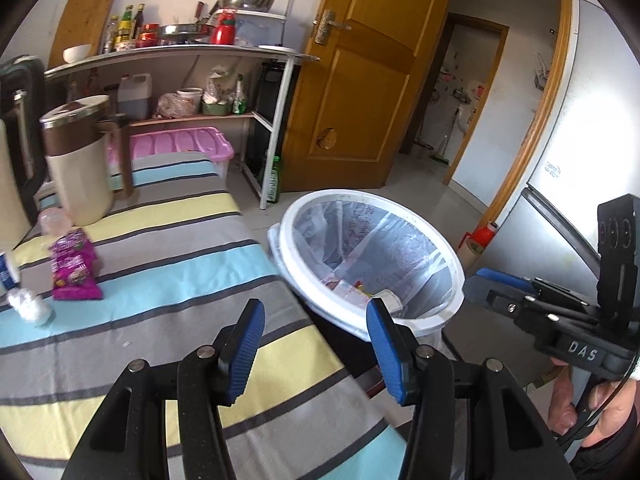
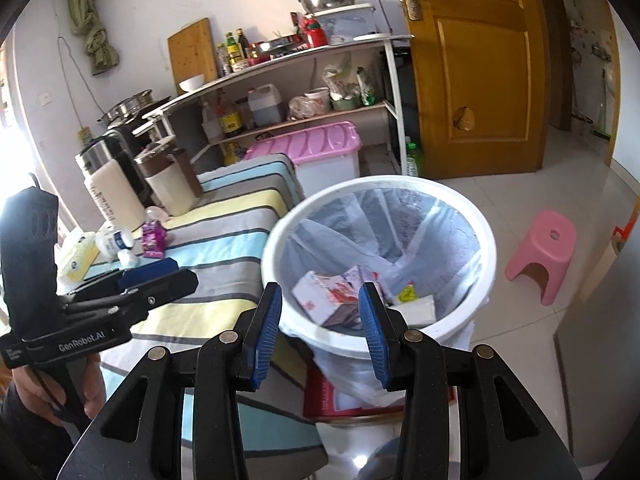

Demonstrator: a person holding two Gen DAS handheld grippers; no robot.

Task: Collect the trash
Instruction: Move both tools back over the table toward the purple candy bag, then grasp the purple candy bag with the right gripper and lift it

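At frame centre: white trash bin (image 2: 476, 216) beside striped table (image 1: 160, 248) | left gripper (image 1: 316, 344) jaws apart, empty | right gripper (image 2: 320, 332) jaws apart, empty | purple snack packet (image 1: 74, 268) left on table

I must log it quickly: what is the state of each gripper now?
Left gripper: open, holding nothing.
Right gripper: open, holding nothing, above the bin.

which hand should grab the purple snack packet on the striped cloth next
Probably the left. The left hand-held gripper is open and empty over the striped cloth where the purple snack packet lies; the right hand-held gripper sits over the trash bin.
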